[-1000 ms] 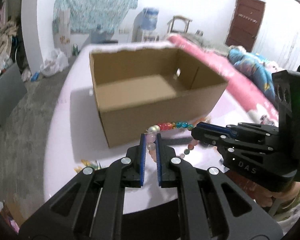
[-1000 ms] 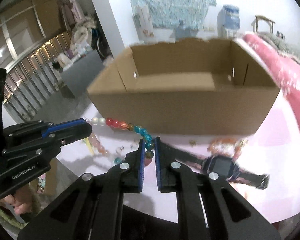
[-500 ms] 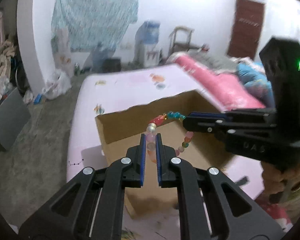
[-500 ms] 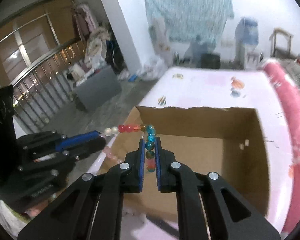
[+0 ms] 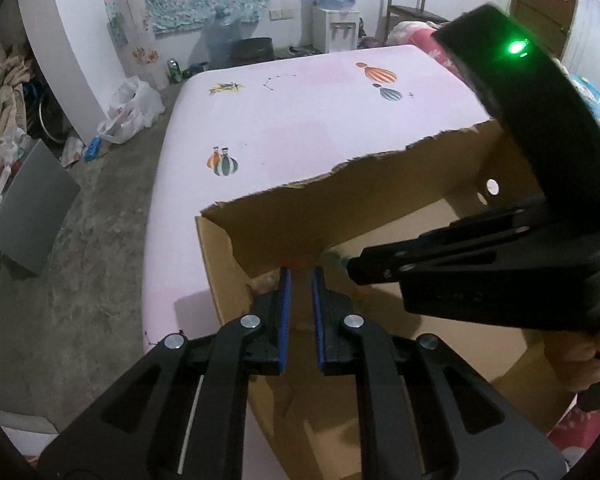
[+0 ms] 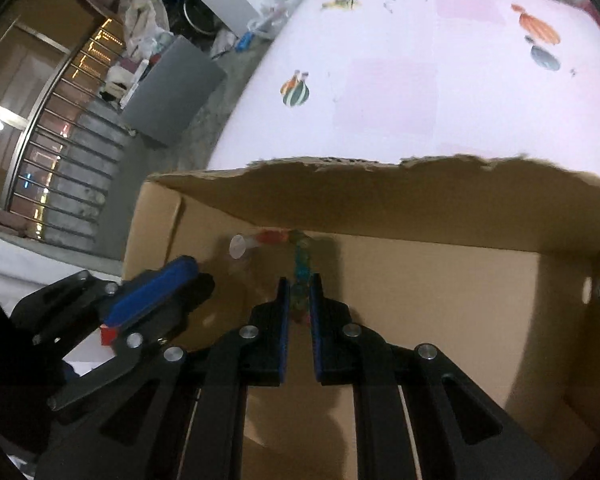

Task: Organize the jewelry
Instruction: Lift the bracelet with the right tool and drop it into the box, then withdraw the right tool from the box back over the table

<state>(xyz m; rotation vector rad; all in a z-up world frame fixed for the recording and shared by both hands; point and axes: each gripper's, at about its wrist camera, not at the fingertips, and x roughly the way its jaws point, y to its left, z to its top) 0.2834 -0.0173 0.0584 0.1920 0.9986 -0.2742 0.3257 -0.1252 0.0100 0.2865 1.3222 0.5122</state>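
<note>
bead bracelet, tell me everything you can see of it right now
The bead bracelet is a string of round, glassy-looking beads: a pale one at the left, then red and orange, then teal running down between the right gripper's blue-padded fingers, which look closed on it. It hangs low inside the cardboard box, close to the far wall. In the left wrist view it is blurred, barely visible beyond the left gripper.
</note>
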